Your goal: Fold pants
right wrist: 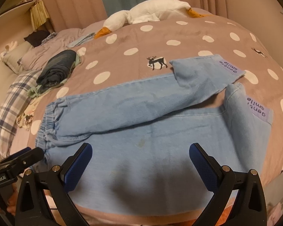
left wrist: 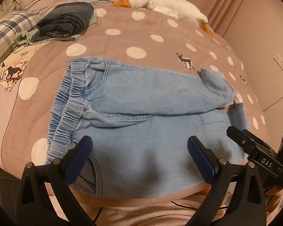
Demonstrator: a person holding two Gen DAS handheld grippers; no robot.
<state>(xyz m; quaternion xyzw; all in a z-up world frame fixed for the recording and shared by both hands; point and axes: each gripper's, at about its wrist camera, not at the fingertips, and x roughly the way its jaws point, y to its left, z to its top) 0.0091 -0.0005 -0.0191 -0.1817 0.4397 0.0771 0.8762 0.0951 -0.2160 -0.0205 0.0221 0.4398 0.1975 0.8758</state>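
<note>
Pants [left wrist: 147, 124] light blue denim, spread flat on near part of dotted blanket [left wrist: 122, 37], waistband to left, leg ends to right, legs lying side by side with narrow gap showing near the hems.

Left gripper [left wrist: 139, 146] spread wide, nothing held, poised over near leg close to waistband [left wrist: 69, 113]. Right gripper [right wrist: 140, 153] likewise spread wide, empty, poised over near leg nearer mid-length. Each tool visible at edge of the other's view, close together.

Cuffs [right wrist: 234, 71] turned back, showing labels; far cuff folded over itself, near cuff standing slightly raised. Faint stain noted on near leg.

Further out: dark folded garments [left wrist: 66, 20] at far left, plaid pillow [left wrist: 3, 35] beside them, printed cloth [left wrist: 7, 71] at left edge, white plush goose [right wrist: 147, 13] along far side. All well apart from pants.

Risks, as judged:
- Pinching only the top layer at waistband or leg seam: layers likely to separate on lifting, fold uneven.
- Pinching blanket together with denim: blanket dragged, pants shifted.
- Unequal lift between the two tools: legs misaligned, gap widening.
- Turned cuffs left unflattened: bulky, crooked end after folding.
- Near edge close to bed edge: fabric liable to slide off if pulled nearward.
- Tools close together: possible collision.
</note>
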